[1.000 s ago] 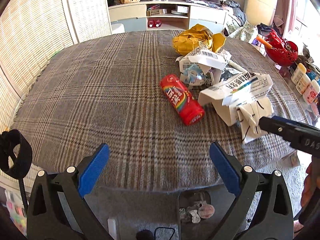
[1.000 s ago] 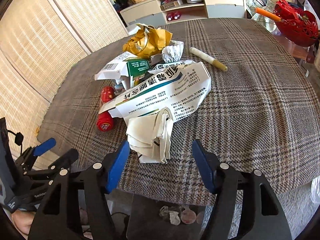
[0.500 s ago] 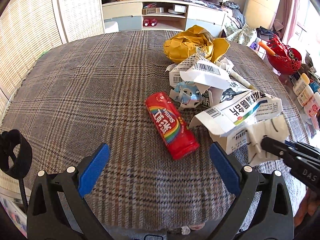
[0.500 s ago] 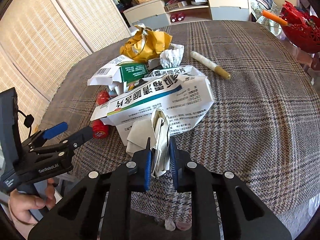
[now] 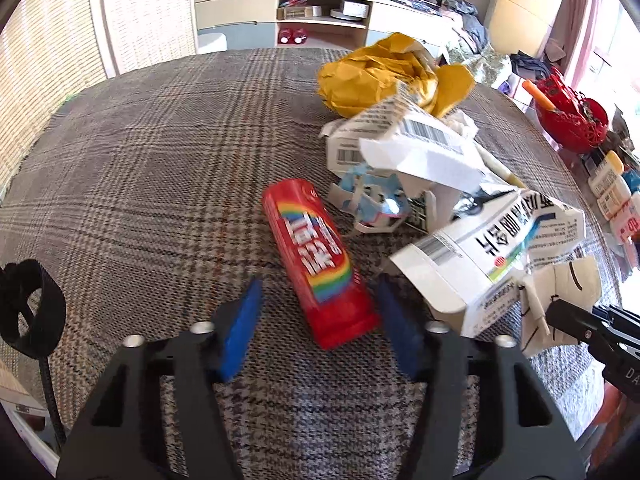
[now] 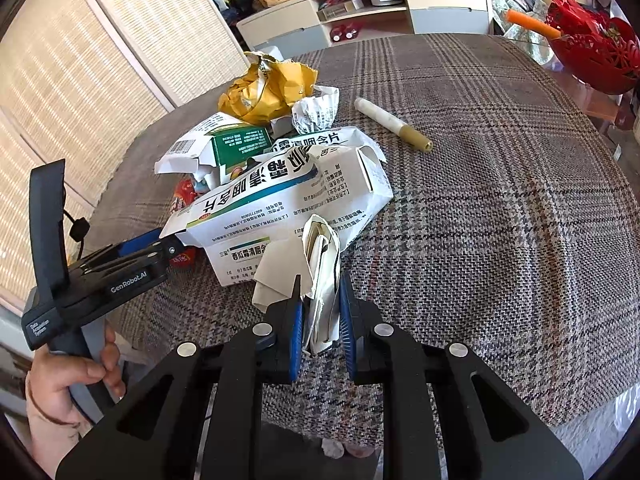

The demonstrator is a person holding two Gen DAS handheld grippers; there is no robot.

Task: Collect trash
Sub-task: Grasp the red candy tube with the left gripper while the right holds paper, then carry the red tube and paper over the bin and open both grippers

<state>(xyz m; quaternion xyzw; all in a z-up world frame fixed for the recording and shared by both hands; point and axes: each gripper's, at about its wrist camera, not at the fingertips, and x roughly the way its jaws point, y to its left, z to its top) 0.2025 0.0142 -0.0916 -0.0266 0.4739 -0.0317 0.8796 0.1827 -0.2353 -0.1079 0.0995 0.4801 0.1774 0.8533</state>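
**Ana:** Plaid brown-grey woven cloth (image 5: 132, 184) covers the whole table, and the trash sits in a heap on it. What is nearest to you?

**Ben:** On my side, the right gripper (image 6: 320, 322) has its blue pads pressed together on a crumpled cream paper wad (image 6: 318, 268), which stands up between them at the near edge of the cloth.

**Ana:** And mine, the left gripper (image 5: 318, 330), has its blue pads apart on either side of the near end of a red cylindrical candy tube with a rainbow label (image 5: 316, 260). The tube lies flat on the cloth; I cannot tell whether either pad touches it.

**Ben:** Just behind the wad lies a torn white cardboard medicine box with black Chinese print and a green stripe (image 6: 288, 200), touching the wad.

**Ana:** I see that box (image 5: 492, 252) to the right of the tube. Beyond the tube is a small crumpled blue-and-white wrapper (image 5: 376, 200).

**Ben:** Further back, a torn white-and-green carton with a barcode (image 6: 216, 148), then a crumpled yellow paper bag (image 6: 268, 90) at the far end of the heap. A cream marker pen with an olive cap (image 6: 394, 124) lies apart, to the right.

**Ana:** Off the table, far right, a red openwork bowl (image 5: 572, 120).
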